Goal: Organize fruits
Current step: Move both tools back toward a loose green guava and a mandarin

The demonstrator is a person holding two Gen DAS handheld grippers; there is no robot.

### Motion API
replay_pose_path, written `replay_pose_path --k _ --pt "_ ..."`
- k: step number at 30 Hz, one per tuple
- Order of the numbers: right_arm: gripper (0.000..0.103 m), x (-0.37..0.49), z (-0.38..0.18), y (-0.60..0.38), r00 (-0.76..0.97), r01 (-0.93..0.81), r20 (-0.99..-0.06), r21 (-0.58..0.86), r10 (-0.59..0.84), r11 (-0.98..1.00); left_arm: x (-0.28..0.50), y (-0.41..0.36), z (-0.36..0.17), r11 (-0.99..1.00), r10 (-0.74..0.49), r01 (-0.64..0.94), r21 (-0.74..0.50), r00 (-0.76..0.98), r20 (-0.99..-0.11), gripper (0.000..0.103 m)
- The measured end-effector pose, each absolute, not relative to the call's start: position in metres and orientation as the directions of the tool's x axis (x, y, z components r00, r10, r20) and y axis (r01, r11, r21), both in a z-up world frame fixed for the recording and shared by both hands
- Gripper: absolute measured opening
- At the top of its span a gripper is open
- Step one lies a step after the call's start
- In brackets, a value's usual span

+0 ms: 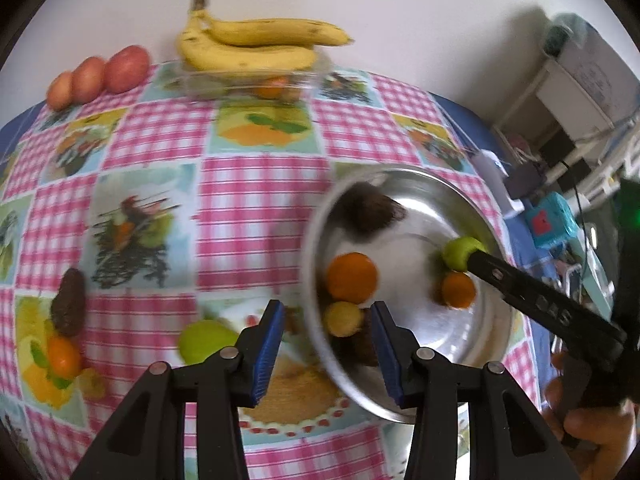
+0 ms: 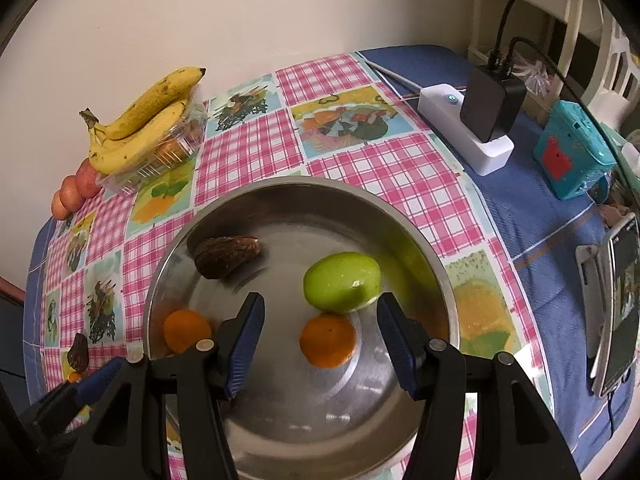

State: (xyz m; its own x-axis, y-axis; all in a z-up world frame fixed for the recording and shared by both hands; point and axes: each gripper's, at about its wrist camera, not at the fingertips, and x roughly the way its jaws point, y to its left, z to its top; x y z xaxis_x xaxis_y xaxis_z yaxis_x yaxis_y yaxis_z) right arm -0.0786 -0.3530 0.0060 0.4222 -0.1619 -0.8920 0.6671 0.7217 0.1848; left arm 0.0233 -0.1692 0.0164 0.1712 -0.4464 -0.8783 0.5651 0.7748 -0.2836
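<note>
A steel bowl [image 2: 400, 216] holds a green fruit [image 2: 341, 282], two oranges [image 2: 328, 340] [image 2: 187, 330] and a dark brown fruit [image 2: 224, 257]. My right gripper [image 2: 320, 336] is open above the bowl, the green fruit just beyond its fingertips. In the left wrist view my left gripper [image 1: 328, 350] is open over the bowl's [image 1: 492, 320] near-left rim, with a small yellow fruit [image 1: 342, 319] between the fingertips. On the cloth left of it lie a green fruit [image 1: 204, 340], a brown fruit [image 1: 69, 306] and an orange [image 1: 63, 356].
Bananas [image 1: 248, 46] rest on a clear plastic box [image 1: 256, 80] at the table's far edge, with three red apples [image 1: 96, 76] beside it. A white power strip [image 2: 468, 128], a teal box [image 2: 572, 156] and a phone [image 2: 616, 304] lie right of the cloth.
</note>
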Motion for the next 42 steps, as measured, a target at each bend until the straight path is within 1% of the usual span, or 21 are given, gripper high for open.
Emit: replay_pose_path --k 1,3,4,5,6,7,8,9,10,11,12,13,14,15,16,22,26,29,34,37,42 --pt "0.060 -0.080 0.007 -0.351 0.421 0.667 -0.892 0.182 -0.163 0.723 0.029 -0.163 0.016 0.794 -0.431 0.543 -0.273 0.186 -0.883 0.050" --pt "0.060 -0.082 0.007 -0.347 0.417 0.665 -0.894 0.175 -0.166 0.726 0.036 -0.152 0.013 0.824 -0.402 0.508 -0.250 0.213 -0.891 0.061" --pt "0.060 -0.083 0.006 -0.345 0.413 0.665 -0.896 0.171 -0.166 0.727 0.040 -0.146 0.012 0.839 -0.387 0.489 -0.240 0.225 -0.894 0.062" --pt "0.060 -0.083 0.005 -0.343 0.408 0.665 -0.898 0.167 -0.167 0.728 0.045 -0.137 0.010 0.858 -0.367 0.460 -0.228 0.241 -0.898 0.067" --pt "0.060 -0.084 0.004 -0.341 0.403 0.664 -0.899 0.161 -0.168 0.730 0.048 -0.132 0.010 0.872 -0.351 0.440 -0.215 0.256 -0.901 0.074" --pt "0.060 -0.084 0.004 -0.339 0.400 0.664 -0.901 0.157 -0.170 0.731 0.053 -0.124 0.010 0.891 -0.323 0.414 -0.189 0.282 -0.903 0.077" --pt "0.063 -0.084 0.003 -0.338 0.395 0.666 -0.902 0.152 -0.173 0.730 0.055 -0.117 0.010 0.902 -0.301 0.398 -0.167 0.304 -0.904 0.080" --pt "0.070 -0.084 0.002 -0.336 0.392 0.669 -0.903 0.150 -0.174 0.728 0.057 -0.112 0.011 0.911 -0.285 0.384 -0.151 0.322 -0.903 0.083" --pt "0.072 -0.085 0.001 -0.334 0.392 0.670 -0.904 0.152 -0.171 0.727 0.060 -0.107 0.012 0.919 -0.270 0.370 -0.136 0.338 -0.902 0.084" --pt "0.073 -0.085 0.001 -0.333 0.395 0.670 -0.904 0.162 -0.163 0.725 0.063 -0.100 0.012 0.930 -0.249 0.348 -0.118 0.361 -0.899 0.089" --pt "0.075 -0.085 0.000 -0.332 0.398 0.669 -0.904 0.168 -0.158 0.724 0.065 -0.096 0.013 0.937 -0.235 0.333 -0.107 0.374 -0.897 0.096" --pt "0.078 -0.085 0.000 -0.330 0.401 0.669 -0.903 0.174 -0.153 0.722 0.068 -0.092 0.013 0.943 -0.222 0.319 -0.096 0.386 -0.895 0.099" --pt "0.086 -0.085 0.000 -0.328 0.403 0.669 -0.903 0.176 -0.153 0.722 0.070 -0.085 0.014 0.950 -0.207 0.301 -0.085 0.400 -0.893 0.103" --pt "0.091 -0.084 0.000 -0.326 0.407 0.669 -0.900 0.177 -0.156 0.722 0.072 -0.082 0.014 0.953 -0.200 0.293 -0.080 0.407 -0.891 0.103" --pt "0.091 -0.084 0.001 -0.324 0.410 0.669 -0.898 0.177 -0.160 0.722 0.073 -0.079 0.015 0.955 -0.194 0.288 -0.074 0.413 -0.890 0.103" --pt "0.091 -0.081 0.001 -0.315 0.426 0.670 -0.890 0.188 -0.164 0.718 0.084 -0.065 0.012 0.966 -0.134 0.256 -0.020 0.434 -0.891 0.103" --pt "0.091 -0.077 0.003 -0.308 0.429 0.665 -0.885 0.173 -0.183 0.726 0.090 -0.057 0.015 0.968 -0.073 0.246 0.054 0.478 -0.875 0.103" --pt "0.091 -0.074 0.005 -0.302 0.428 0.659 -0.885 0.166 -0.184 0.734 0.094 -0.050 0.016 0.967 -0.066 0.248 0.065 0.484 -0.873 0.103" --pt "0.091 -0.062 0.010 -0.287 0.471 0.617 -0.869 0.203 -0.150 0.760 0.106 -0.028 0.021 0.968 -0.034 0.232 0.097 0.504 -0.863 0.103" --pt "0.091 -0.049 0.014 -0.271 0.479 0.580 -0.866 0.191 -0.142 0.792 0.114 -0.008 0.025 0.979 -0.026 0.188 0.083 0.513 -0.858 0.103" --pt "0.091 -0.028 0.022 -0.241 0.514 0.497 -0.851 0.196 -0.105 0.845 0.127 0.035 0.037 0.993 -0.060 0.116 0.001 0.524 -0.849 0.103"
